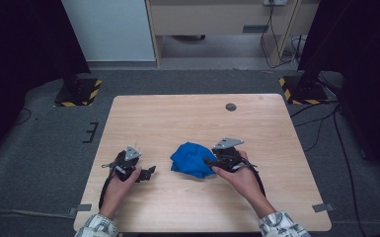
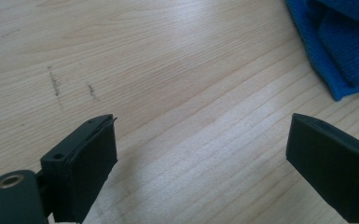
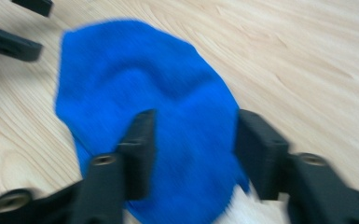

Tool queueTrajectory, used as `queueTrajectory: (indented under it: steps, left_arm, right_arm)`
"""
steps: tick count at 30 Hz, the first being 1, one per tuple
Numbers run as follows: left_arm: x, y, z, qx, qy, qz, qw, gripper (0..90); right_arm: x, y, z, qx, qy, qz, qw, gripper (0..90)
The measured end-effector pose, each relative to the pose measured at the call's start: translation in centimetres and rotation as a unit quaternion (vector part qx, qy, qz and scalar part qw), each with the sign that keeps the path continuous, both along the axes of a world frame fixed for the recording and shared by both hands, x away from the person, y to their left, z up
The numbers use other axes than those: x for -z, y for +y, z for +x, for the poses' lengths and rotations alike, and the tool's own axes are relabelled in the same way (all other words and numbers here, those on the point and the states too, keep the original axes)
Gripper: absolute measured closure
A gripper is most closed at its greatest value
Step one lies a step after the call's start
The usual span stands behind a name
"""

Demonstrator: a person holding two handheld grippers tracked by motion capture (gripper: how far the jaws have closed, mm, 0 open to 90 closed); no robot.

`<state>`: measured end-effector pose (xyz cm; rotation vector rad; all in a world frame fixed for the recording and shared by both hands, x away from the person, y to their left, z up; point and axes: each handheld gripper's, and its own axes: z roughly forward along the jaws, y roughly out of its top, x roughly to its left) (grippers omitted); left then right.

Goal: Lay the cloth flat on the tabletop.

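- Closest to us, the right hand-held gripper [image 1: 210,161] has its 2 jaws part-way apart with a bulge of the blue cloth [image 1: 191,159] standing between them; in the blurred right gripper view we cannot tell whether the pads actually press on the fabric.
- We judge the main risk here: if those jaws close on just the top fold, the hand-held gripper could pinch a single layer and the rest of the bundle would slump open when lifted.
- We also see a chance of the cloth simply sliding across the smooth bench [image 1: 271,143], since nothing pins its far side.
- Over on the other side, the left hand-held gripper [image 1: 150,173] sits with its jaws wide apart and nothing between them, just bare wood below.
- From the left gripper view, the cloth's edge [image 2: 335,51] lies ahead and off to 1 side, apart from both jaws, so a reach from there could miss the hem or snag a loose corner.
- Farther out, the crumpled cloth rests near the middle of the bench, between the 2 hands and touching the right one's jaws.
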<state>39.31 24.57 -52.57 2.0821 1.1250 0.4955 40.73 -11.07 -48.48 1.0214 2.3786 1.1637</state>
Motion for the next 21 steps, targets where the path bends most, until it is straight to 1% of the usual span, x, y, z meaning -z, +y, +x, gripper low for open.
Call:
queueTrajectory:
  steps: [3,6,8,11,13,15,18,19,21]
  left_arm:
    - [-0.3,-0.2,-0.3,-0.001,-0.004,-0.006,1.0000,9.4]
    - [-0.8,-0.5,-0.5,-0.003,-0.009,-0.013,0.9999,10.4]
    - [-1.1,-0.7,-0.6,-0.006,-0.015,-0.017,0.9997,11.2]
    - [-1.2,-1.0,-0.7,-0.005,-0.016,-0.019,0.9997,11.6]
    - [-1.4,-1.2,-0.8,-0.002,-0.018,-0.019,0.9997,11.9]
    - [-1.5,-1.4,-0.8,0.000,-0.019,-0.020,0.9996,12.4]
    - [-1.5,-1.6,-0.9,0.004,-0.020,-0.019,0.9996,12.8]
    - [-1.4,-1.6,-0.8,0.004,-0.019,-0.019,0.9996,12.8]
    - [-1.4,-1.6,-0.8,0.003,-0.018,-0.019,0.9996,13.1]
  right_arm:
    - [1.0,-1.2,-0.2,0.006,0.007,0.005,0.9999,60.4]
    - [1.6,-2.1,-0.6,0.009,0.011,0.004,0.9999,61.4]
    - [1.8,-2.5,-0.8,0.013,0.015,0.001,0.9998,59.2]
    - [2.0,-3.0,-0.8,0.021,0.028,0.024,0.9991,56.6]
    - [2.4,-2.9,-0.8,0.024,0.033,0.024,0.9989,56.3]
    - [2.7,-2.7,-0.8,0.020,0.044,0.031,0.9983,55.5]
    - [3.0,-2.2,-0.9,0.016,0.050,0.024,0.9983,52.1]
    - [3.1,-2.1,-0.9,0.015,0.055,0.020,0.9982,50.2]
    - [3.5,-2.0,-0.8,0.017,0.056,0.010,0.9982,47.0]
